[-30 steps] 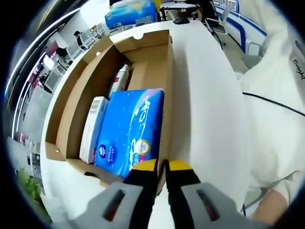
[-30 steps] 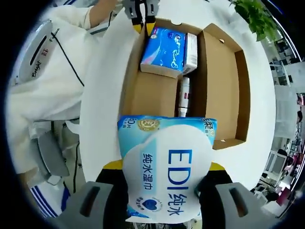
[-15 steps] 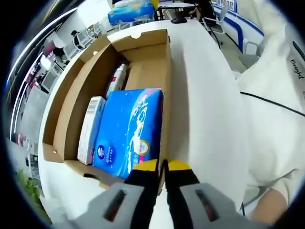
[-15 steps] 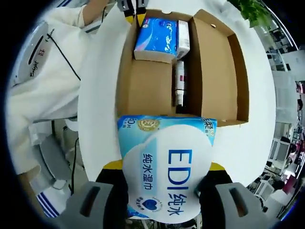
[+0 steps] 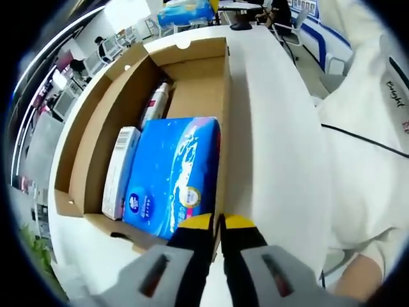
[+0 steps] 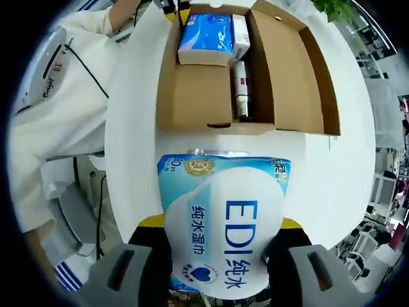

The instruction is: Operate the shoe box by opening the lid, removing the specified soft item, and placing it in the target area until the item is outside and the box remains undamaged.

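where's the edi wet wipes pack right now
In the right gripper view the EDI wet wipes pack is clamped in the right tool, held above the white table, outside the near end of the open cardboard shoe box.

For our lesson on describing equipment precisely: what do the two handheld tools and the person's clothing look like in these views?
The left tool has black jaws with yellow tips on a grey body with dark slots. The right tool matches: grey body, black jaws, yellow showing at each side. The person wears a white garment with a thin black line and small black lettering.
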`<state>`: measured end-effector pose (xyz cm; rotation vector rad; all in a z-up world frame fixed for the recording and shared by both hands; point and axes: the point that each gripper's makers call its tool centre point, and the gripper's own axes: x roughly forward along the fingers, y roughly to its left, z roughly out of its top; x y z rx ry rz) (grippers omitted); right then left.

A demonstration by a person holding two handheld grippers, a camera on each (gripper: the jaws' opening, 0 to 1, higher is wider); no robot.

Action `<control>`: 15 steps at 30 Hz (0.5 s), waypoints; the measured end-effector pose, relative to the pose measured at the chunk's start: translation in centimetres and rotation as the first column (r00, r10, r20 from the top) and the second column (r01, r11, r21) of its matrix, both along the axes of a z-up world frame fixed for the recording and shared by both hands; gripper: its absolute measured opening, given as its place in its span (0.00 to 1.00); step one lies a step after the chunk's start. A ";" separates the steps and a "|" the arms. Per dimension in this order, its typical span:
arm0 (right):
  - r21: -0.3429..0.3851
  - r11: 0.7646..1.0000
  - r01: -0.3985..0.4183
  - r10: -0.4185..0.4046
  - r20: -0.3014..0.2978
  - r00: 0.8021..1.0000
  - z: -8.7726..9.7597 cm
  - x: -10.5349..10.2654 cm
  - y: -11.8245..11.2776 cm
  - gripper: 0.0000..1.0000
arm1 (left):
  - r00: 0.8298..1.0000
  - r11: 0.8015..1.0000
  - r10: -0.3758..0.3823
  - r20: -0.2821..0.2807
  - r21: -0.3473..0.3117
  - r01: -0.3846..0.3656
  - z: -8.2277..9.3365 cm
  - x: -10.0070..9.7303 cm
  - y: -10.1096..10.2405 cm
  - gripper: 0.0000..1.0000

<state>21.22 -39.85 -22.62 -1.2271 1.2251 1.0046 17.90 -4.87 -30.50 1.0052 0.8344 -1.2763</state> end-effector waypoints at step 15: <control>-0.010 0.999 0.053 -0.053 -0.010 0.999 -1.2 0.7 -2.2 0.58 | 0.999 1.000 0.004 0.034 0.026 -0.005 0.0 0.0 0.1 0.05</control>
